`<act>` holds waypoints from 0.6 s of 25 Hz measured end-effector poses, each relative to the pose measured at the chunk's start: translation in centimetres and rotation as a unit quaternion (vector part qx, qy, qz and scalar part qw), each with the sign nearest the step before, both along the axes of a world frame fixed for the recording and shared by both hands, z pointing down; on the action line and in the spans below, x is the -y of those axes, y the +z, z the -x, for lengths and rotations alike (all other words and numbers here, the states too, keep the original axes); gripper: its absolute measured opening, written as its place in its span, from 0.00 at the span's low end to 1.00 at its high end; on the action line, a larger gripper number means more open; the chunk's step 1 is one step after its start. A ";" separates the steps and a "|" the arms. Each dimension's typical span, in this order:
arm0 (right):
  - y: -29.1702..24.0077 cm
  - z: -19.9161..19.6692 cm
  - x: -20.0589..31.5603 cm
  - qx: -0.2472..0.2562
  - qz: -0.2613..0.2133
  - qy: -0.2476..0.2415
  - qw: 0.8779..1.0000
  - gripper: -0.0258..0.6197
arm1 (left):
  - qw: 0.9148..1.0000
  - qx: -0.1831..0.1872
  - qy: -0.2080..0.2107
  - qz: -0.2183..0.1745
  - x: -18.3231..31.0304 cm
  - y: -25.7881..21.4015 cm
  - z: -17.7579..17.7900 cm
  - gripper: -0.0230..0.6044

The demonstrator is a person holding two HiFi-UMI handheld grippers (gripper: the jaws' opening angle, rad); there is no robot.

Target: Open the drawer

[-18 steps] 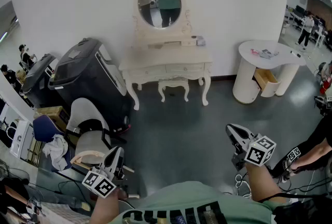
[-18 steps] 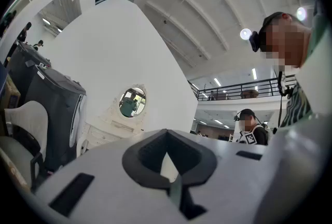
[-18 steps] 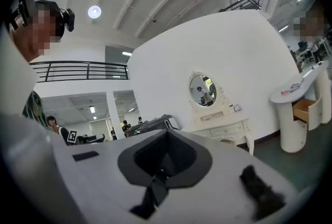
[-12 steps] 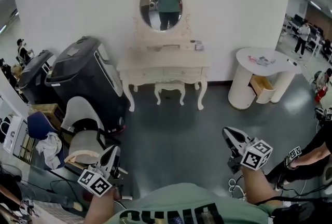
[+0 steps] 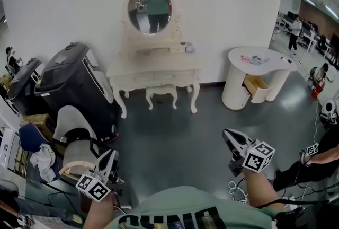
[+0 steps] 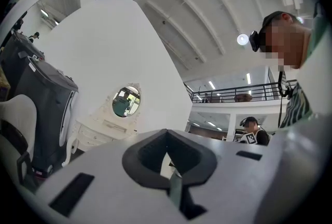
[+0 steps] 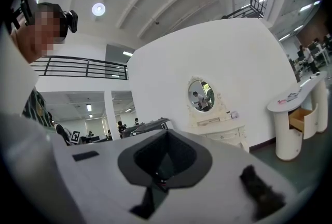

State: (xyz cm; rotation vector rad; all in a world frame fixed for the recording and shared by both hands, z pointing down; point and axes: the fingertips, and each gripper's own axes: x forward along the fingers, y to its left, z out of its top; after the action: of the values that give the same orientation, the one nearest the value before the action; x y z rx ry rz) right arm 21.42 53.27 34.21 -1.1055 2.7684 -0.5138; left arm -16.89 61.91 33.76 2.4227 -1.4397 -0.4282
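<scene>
I find both sets of jaws closed on nothing — left gripper lower left, right gripper lower right. The cream carved wooden dressing table sits upper centre, well apart — its drawer shut, long axis left-right, front facing me.

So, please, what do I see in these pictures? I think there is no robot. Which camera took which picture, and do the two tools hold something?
No robot: a person in a green shirt holds a two-jaw tool in each hand, the left gripper and the right gripper. The wide picture comes from a camera on the person's head, looking down. The two round pictures come from cameras riding on the grippers, looking along their jaws. Both pairs of jaws are together and hold nothing. Ahead, across the grey floor, stands a white dressing table with an oval mirror; neither gripper touches it. To the right, a round white desk has one drawer pulled out.
</scene>
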 end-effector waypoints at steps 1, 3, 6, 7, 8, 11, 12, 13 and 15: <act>-0.1 -0.4 0.1 0.004 0.000 0.000 1.000 0.06 | 1.000 0.000 0.002 -0.001 0.3 0.0 -0.4 0.05; -0.3 -1.3 0.4 0.014 -0.002 0.002 1.000 0.06 | 1.000 0.002 0.007 -0.003 1.1 -0.1 -1.2 0.05; -0.5 -2.6 0.8 0.020 -0.006 0.002 1.000 0.06 | 1.000 0.004 0.014 -0.006 2.2 -0.2 -2.7 0.05; -0.5 -2.9 0.9 0.020 -0.008 0.000 1.000 0.06 | 1.000 0.004 0.016 -0.007 2.5 -0.2 -3.3 0.05; -0.5 -3.2 1.0 0.018 -0.011 -0.003 1.000 0.06 | 1.000 0.005 0.017 -0.007 2.8 -0.3 -3.9 0.05; -0.7 -4.3 1.6 0.011 -0.018 -0.014 1.000 0.06 | 1.000 0.005 0.016 -0.008 3.6 -0.6 -5.7 0.05; -0.9 -4.7 1.8 0.010 -0.021 -0.019 1.000 0.06 | 1.000 0.005 0.014 -0.009 3.8 -0.7 -6.3 0.05; -1.0 -5.2 2.0 0.010 -0.023 -0.024 0.999 0.06 | 1.000 0.005 0.012 -0.008 3.9 -0.8 -7.0 0.05; -1.3 -6.2 2.5 0.012 -0.025 -0.035 0.999 0.06 | 1.000 0.006 0.007 -0.007 4.2 -1.1 -8.3 0.05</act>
State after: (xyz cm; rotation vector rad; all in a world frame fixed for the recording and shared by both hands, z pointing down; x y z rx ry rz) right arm 27.64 50.81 32.89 -0.9889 2.7906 -0.4589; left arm -8.55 57.69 32.67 2.4486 -1.4281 -0.4215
